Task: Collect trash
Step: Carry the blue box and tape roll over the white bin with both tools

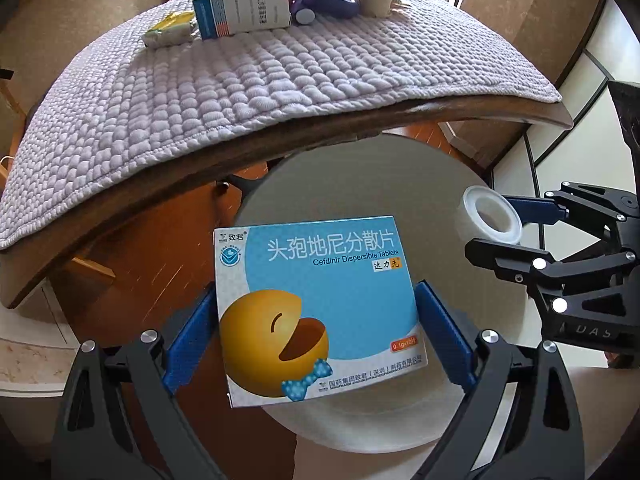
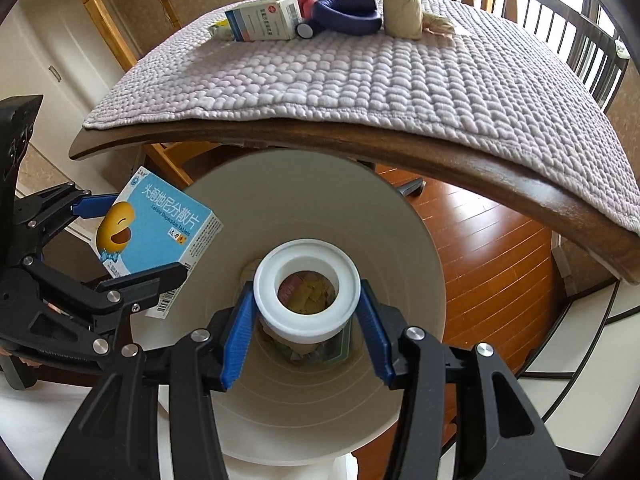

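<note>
White bin [image 2: 400,240] sits below; you grip blue medicine box [image 1: 316,304] and tape roll [image 2: 307,292]; centre both, then release.

Much of the bin's [image 1: 400,184] mouth is covered by the blue medicine box [image 1: 316,304]; the bin's contents [image 2: 306,294] are glimpsed only through the tape roll's [image 2: 307,290] hole and cannot be identified; the small print on the white box [image 1: 244,10] at the table's far edge cannot be read.
</note>
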Demonstrator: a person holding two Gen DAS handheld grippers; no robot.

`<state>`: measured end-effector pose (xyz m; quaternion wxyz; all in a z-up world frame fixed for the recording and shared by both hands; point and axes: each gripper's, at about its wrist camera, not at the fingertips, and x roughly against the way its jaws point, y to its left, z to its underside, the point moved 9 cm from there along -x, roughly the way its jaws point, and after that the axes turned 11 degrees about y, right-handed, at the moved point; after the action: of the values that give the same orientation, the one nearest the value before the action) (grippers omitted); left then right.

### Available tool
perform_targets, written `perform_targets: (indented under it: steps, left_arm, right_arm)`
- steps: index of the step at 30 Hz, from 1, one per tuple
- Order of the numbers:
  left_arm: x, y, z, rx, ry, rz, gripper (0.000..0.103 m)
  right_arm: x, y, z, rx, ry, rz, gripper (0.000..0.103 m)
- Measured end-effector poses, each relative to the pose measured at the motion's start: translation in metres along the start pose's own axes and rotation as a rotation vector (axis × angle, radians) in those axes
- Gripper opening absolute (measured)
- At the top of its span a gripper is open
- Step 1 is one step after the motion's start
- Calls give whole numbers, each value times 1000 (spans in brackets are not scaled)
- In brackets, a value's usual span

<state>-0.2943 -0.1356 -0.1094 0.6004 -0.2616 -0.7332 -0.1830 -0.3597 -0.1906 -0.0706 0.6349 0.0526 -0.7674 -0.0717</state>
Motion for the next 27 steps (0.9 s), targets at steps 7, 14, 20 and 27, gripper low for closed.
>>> perform_targets:
  steps: [7, 14, 20, 27]
  left_arm:
    - [-13, -2, -1, -10, 14, -6, 96]
    - [-30, -8, -2, -12, 24, -8, 96]
    - [-38, -14, -4, -14, 30, -12, 96]
    - [-45, -16, -6, -17, 40, -17, 96]
  right_arm:
    - [-13, 0, -3, -15, 14, -2, 49]
    - [-22, -5, -3, -25, 28, 0, 49]
    - [-32, 1, -3, -24, 37, 5, 49]
    - [-42, 0, -5, -31, 44, 6, 49]
